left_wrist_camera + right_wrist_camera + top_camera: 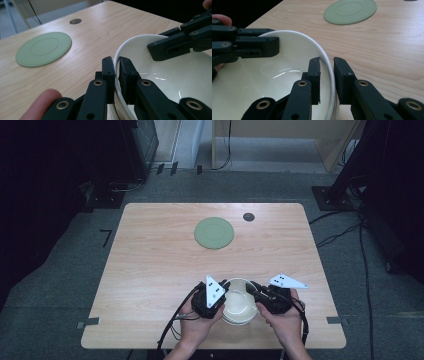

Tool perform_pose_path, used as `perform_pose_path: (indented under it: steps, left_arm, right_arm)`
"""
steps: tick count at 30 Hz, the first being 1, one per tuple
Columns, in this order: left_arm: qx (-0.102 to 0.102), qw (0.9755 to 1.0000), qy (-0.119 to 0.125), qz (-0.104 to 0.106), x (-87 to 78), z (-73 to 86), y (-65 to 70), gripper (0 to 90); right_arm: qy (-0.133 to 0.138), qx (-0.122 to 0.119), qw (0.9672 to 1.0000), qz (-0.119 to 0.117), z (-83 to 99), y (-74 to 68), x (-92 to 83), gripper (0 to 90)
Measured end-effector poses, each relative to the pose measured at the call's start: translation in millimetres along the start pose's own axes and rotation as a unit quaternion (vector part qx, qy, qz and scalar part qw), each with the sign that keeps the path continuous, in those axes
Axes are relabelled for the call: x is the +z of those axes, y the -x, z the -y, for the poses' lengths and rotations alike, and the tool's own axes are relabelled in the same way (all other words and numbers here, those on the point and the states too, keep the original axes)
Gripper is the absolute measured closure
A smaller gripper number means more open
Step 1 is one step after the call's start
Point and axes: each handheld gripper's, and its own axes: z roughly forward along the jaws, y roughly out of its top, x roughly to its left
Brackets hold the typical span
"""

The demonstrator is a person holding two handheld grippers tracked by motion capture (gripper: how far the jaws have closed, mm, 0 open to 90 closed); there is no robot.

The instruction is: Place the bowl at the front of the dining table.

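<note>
1. White bowl [239, 307] sits on the wooden table [150, 270] at its near edge, between both hands.
2. Left gripper [117, 65] is clamped on the bowl's rim, one jaw outside, one inside.
3. Right gripper [327, 65] straddles the opposite rim; inner jaw looks to touch, a thin gap shows at the outer jaw, so can't tell if it grips.
4. Green round mat [214, 232] lies well apart, farther up the table.
5. Small dark disc [248, 216] sits near the mat.
6. No readable writing, brand or label on anything.
</note>
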Motion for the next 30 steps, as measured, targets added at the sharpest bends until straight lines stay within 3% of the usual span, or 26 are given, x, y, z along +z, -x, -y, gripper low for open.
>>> perform_pose_path:
  steps: [8,13,19,20,21,22,25,26,27,28,29,30]
  left_arm:
    - [0.001,0.9996,0.029,-0.006,-7.0,-1.3,-0.8,84.4]
    - [0.006,0.9987,0.050,-0.009,-14.3,-4.5,-3.1,84.3]
    - [-0.012,0.9968,0.079,0.002,-20.9,-2.5,-11.3,83.8]
    - [-0.035,0.9955,0.086,0.021,-22.9,-2.5,-16.1,81.5]
    - [-0.035,0.9955,0.086,0.021,-22.9,-2.5,-16.1,71.6]
    - [-0.054,0.9944,0.084,0.035,-24.1,-1.2,-22.2,64.3]
    - [-0.070,0.9925,0.085,0.053,-26.1,2.0,-28.9,50.7]
    - [-0.088,0.9900,0.088,0.066,-29.0,5.4,-35.6,43.7]
    - [-0.088,0.9900,0.088,0.066,-29.0,5.4,-35.6,35.5]
    - [-0.099,0.9889,0.086,0.069,-30.6,7.0,-39.3,28.5]
    - [-0.105,0.9883,0.085,0.071,-32.2,8.2,-42.0,28.5]
    - [-0.109,0.9877,0.085,0.072,-34.0,9.3,-44.6,21.3]
  right_arm:
    - [-0.008,-0.006,1.0000,-0.001,-3.2,-3.3,-0.9,78.6]
    - [-0.019,-0.028,0.9994,0.006,-10.5,-10.1,-1.6,83.3]
    - [-0.011,-0.057,0.9982,0.013,-18.4,-18.5,-3.8,84.7]
    - [-0.001,-0.059,0.9982,0.013,-20.3,-19.7,-5.8,84.6]
    - [-0.001,-0.059,0.9982,0.013,-20.3,-19.7,-5.8,84.6]
    - [0.008,-0.061,0.9980,0.016,-22.2,-20.5,-7.0,84.6]
    - [0.021,-0.059,0.9979,0.016,-24.7,-20.4,-8.8,84.6]
    - [0.031,-0.068,0.9970,0.020,-27.3,-21.6,-10.1,84.5]
    - [0.031,-0.068,0.9970,0.020,-27.3,-21.6,-10.1,84.5]
    - [0.036,-0.083,0.9954,0.032,-28.7,-24.8,-9.7,84.5]
    - [0.036,-0.083,0.9954,0.032,-28.7,-24.8,-9.7,84.5]
    - [0.037,-0.088,0.9948,0.036,-29.4,-25.4,-9.1,84.5]
